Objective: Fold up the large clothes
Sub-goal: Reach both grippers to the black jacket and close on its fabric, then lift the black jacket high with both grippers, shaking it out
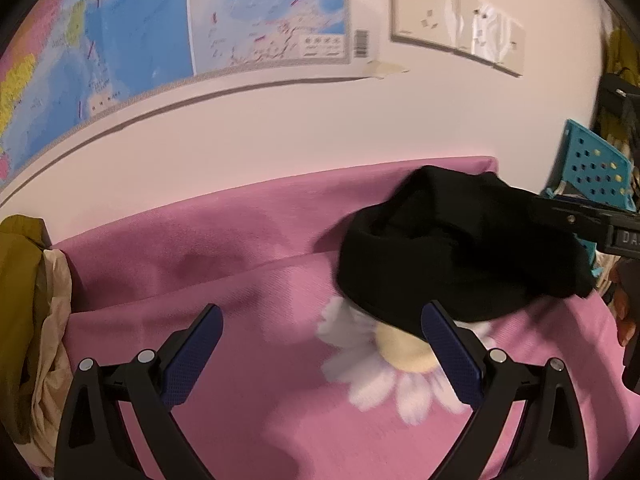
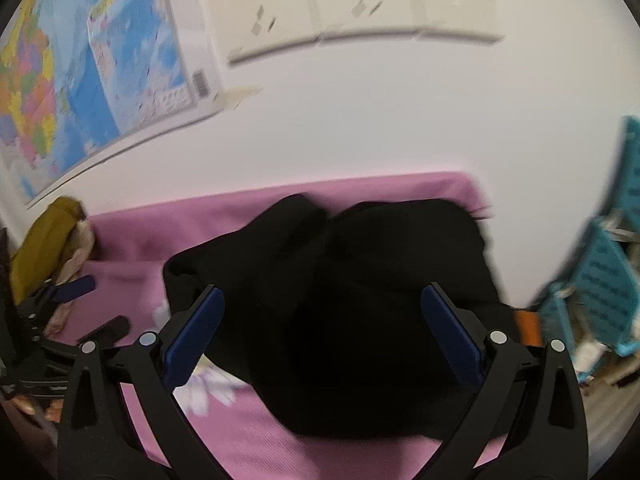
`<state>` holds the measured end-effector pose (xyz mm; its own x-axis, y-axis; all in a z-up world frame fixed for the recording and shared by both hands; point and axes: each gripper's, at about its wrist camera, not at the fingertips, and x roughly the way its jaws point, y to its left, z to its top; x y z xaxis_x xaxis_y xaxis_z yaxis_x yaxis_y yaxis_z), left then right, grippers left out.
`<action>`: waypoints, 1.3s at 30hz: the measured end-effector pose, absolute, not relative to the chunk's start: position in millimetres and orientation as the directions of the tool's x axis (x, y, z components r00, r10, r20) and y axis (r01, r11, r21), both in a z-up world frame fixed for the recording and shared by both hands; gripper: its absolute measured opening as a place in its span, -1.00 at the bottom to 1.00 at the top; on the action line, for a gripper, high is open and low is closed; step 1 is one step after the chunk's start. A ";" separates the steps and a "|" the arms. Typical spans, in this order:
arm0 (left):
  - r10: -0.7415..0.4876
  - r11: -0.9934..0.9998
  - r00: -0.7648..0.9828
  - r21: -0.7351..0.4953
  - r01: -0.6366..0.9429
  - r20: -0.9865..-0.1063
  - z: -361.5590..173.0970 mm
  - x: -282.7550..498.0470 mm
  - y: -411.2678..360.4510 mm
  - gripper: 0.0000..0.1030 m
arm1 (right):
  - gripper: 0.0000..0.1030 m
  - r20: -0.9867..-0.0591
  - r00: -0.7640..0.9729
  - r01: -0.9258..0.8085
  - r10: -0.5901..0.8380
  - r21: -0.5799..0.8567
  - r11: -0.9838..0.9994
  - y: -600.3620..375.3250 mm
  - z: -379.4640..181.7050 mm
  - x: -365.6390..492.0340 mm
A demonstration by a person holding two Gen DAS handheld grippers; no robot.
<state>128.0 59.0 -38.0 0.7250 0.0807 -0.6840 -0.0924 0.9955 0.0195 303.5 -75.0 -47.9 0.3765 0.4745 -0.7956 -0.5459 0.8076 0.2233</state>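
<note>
A map (image 1: 140, 40) hangs on the wall beside a row of sockets (image 1: 456, 26). Off to one side a teal perforated basket (image 1: 596, 168) holds things too blurred to name. A mustard and beige heap of cloth (image 1: 28, 300) sits at the far edge. The black garment (image 1: 452, 248) lies bunched on the pink daisy-print cloth (image 1: 240, 264) covering the surface. The left gripper (image 1: 322, 356) hangs with jaws wide apart, holding nothing. The right gripper (image 2: 322, 340) is likewise spread over the garment.
</note>
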 end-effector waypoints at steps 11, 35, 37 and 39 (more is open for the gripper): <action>0.090 0.994 0.713 0.017 -0.109 -0.696 -49.1 143.6 79.4 0.86 | -0.84 -0.716 0.378 -0.787 0.587 0.086 0.611 -86.6 6.4 238.3; -0.005 1.000 0.745 -0.011 -0.003 -0.667 -50.3 157.7 97.7 0.86 | -0.88 -0.651 0.575 -0.731 0.495 -0.136 0.669 -72.0 61.9 241.6; -0.079 0.996 0.763 -0.024 0.083 -0.642 -44.2 157.0 91.4 0.86 | -0.89 -0.592 0.665 -0.671 0.455 -0.207 0.712 -88.6 93.4 240.7; -0.164 0.982 0.769 -0.026 0.188 -0.617 -39.0 154.5 76.7 0.86 | -0.89 -0.559 0.702 -0.629 0.442 -0.194 0.753 -107.6 113.2 246.0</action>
<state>154.5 76.7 -39.0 0.7694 -0.1636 -0.6175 0.1881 0.9818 -0.0257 246.0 -107.6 113.2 0.7018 0.4420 -0.5587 -0.6288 0.7529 -0.1942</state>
